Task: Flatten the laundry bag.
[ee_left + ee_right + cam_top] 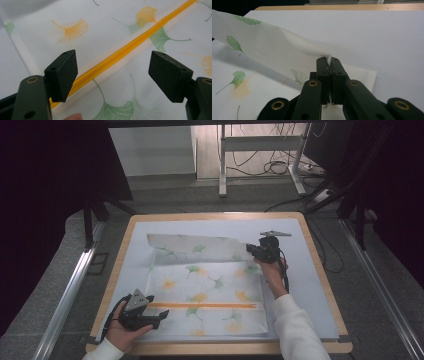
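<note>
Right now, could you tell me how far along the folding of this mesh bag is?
Barely begun. The right tongs are shut on the far right corner of the mesh bag, lifting its far edge into a partial fold. The left tongs stand open over the orange zipper. Most of the bag lies flat, unfolded.

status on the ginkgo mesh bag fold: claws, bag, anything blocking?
Right claw shut on far right corner of mesh bag, far edge lifted and folding over. Left claw open, astride the orange zipper at the near left. Nothing blocking.

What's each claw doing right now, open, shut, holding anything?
Left claw: open, jaws either side of the orange zipper, gripping nothing.
Right claw: shut on the far corner of the mesh bag, lifting it.
</note>
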{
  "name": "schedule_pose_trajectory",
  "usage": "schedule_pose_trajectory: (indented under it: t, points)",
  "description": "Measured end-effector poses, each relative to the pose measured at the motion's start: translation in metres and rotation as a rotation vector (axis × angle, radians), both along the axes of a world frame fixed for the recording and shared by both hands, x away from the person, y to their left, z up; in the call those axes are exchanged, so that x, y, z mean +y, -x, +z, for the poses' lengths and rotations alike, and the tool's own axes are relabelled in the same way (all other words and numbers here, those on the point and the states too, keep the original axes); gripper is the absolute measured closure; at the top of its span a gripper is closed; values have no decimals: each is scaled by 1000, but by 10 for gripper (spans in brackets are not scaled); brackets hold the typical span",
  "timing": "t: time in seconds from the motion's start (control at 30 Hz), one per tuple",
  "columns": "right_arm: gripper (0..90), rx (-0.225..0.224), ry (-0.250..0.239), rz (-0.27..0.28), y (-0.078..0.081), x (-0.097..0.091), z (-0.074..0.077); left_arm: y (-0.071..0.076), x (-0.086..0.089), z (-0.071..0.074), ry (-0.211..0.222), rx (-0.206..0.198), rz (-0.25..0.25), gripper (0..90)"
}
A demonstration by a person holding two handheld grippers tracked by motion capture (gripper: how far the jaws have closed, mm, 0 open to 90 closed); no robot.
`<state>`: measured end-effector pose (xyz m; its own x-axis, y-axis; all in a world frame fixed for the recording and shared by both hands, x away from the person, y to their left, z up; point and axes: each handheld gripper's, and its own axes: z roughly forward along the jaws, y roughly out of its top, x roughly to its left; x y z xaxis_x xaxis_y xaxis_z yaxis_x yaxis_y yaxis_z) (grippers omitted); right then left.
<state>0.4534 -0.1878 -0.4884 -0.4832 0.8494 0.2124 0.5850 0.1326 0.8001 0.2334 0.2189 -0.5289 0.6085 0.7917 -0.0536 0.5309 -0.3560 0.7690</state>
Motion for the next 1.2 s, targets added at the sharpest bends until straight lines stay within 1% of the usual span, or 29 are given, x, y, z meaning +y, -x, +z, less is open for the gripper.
schedule_pose_trajectory:
  t: [0.07,0.2,0.27,0.37,0.4,0.43,0.47,0.53,0.57,0.6,0.63,0.67,0.7,0.73,0.8,0.83,0.87,0.93,0.97,1.0,1.03,1.07,1.1,1.2]
  points:
    - [864,5,-3,-3,-3,-1,0,0,0,0,-2,1,-1,232]
    - [849,-5,-8,-17,-9,-2,-2,0,0,0,-2,0,2,232]
    - [846,-11,1,-21,-13,-3,-3,-1,0,0,-2,0,5,232]
    - [840,-12,0,-27,-17,-5,-5,-1,0,1,2,-3,8,232]
    - [834,-20,-7,-29,-19,-5,-6,-1,0,2,7,-5,10,232]
    - [804,-25,-12,-31,-22,-7,-8,-1,0,2,7,-5,12,232]
    - [804,-25,-12,-31,-22,-7,-8,-1,0,2,7,-5,12,232]
    - [714,-40,-4,-43,-24,-8,-10,-2,0,1,3,-1,9,232]
    - [581,-66,13,-61,-24,-9,-9,-2,0,1,2,0,9,232]
    - [581,-66,13,-61,-24,-9,-9,-2,0,1,3,-2,9,232]
    - [496,-102,38,-85,-22,-10,-5,-1,1,2,5,-6,11,232]
    - [496,-102,38,-85,-22,-10,-5,-1,1,2,5,-6,11,232]
    - [467,-104,45,-83,-21,-11,-1,-1,1,2,7,-7,11,232]
    - [438,-119,46,-88,-18,-13,8,-1,1,2,5,-7,11,232]
    - [444,-143,35,-68,-12,-14,17,-1,1,2,4,-7,12,232]
    - [444,-143,35,-68,-12,-14,17,-1,1,2,5,-7,12,232]
    - [451,-146,33,-54,-9,-14,21,-1,1,2,5,-6,12,232]
    - [487,-148,29,-18,-2,-12,27,-1,1,2,2,-6,10,232]
    - [547,-146,35,25,4,-10,32,-1,1,2,1,-6,10,232]
    - [547,-146,35,25,4,-10,32,-1,0,2,1,-7,12,232]
    - [667,-137,30,66,9,-7,35,-1,1,2,3,-8,13,232]
    - [667,-137,30,66,9,-7,35,-1,1,2,3,-9,15,232]
    - [730,-123,28,95,11,-6,36,-1,1,3,4,-10,15,232]
    - [862,-81,41,170,14,3,35,0,1,3,6,-11,14,232]
